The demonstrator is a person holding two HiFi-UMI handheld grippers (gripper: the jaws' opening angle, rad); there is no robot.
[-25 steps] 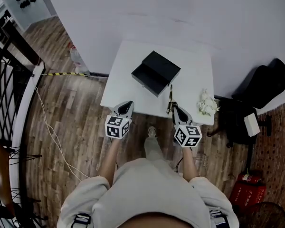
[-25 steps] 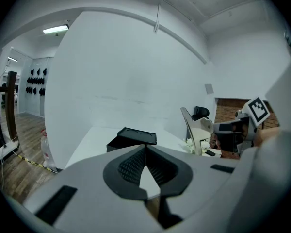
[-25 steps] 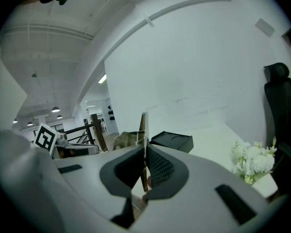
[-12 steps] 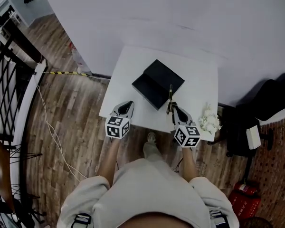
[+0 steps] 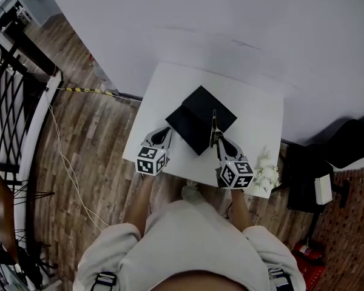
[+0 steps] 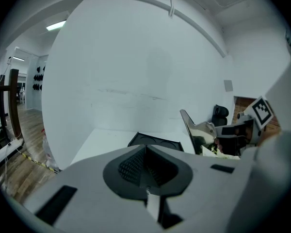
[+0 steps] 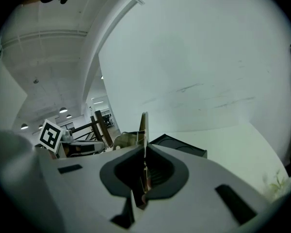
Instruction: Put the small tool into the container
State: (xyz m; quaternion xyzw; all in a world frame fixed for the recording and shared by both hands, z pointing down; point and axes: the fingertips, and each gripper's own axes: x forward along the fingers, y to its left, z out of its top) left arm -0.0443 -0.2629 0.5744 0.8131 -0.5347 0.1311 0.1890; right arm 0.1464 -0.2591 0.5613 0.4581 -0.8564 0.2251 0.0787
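An open black box point(image 5: 200, 119) lies in the middle of the white table point(image 5: 255, 105); it also shows as the box point(image 6: 155, 141) and the box point(image 7: 180, 144) in the gripper views. My right gripper point(image 5: 218, 138) is shut on a thin metal tool point(image 5: 214, 125), whose blade points away from me over the box's near right part. In the right gripper view the tool point(image 7: 144, 129) stands upright between the jaws of the right gripper point(image 7: 144, 165). My left gripper point(image 5: 164, 132) is at the box's near left corner, shut and empty; the left gripper point(image 6: 146, 153) faces the box.
A white bunch of flowers point(image 5: 267, 170) lies at the table's near right corner. A white wall runs behind the table. A black bag point(image 5: 352, 144) and chair stand to the right. A cable point(image 5: 64, 162) trails over the wooden floor on the left, beside a railing point(image 5: 12, 102).
Both grippers have moved forward from the table's near edge to the box. The tool's blade, earlier beside the box, now reaches over it.
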